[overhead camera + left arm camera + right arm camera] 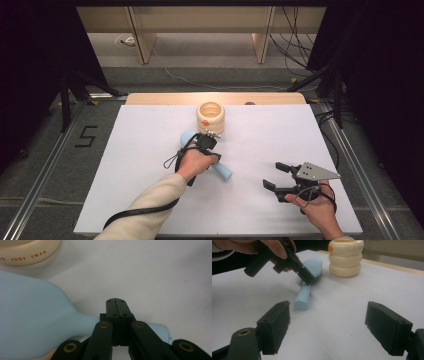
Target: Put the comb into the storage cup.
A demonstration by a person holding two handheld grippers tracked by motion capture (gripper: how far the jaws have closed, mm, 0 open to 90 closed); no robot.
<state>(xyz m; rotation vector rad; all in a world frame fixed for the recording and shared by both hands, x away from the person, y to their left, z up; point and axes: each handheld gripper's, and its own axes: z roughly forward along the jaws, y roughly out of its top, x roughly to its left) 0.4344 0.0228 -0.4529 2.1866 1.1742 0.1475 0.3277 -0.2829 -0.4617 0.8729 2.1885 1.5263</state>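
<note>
L gripper [207, 141]: mid frame in high view, jaws pressed together, nothing between them, tips just over the brush.
R gripper [276, 176]: lower right in high view, jaws wide apart, holding nothing.
Blue brush [222, 171]: lies flat on the white table [150, 150], mid frame, handle pointing to lower right.
Cream ring pot [210, 118]: upper mid, just past the brush head.
Step now: prob. getting set to grab the brush.
Next: L jaws must open first, then go round the handle.
</note>
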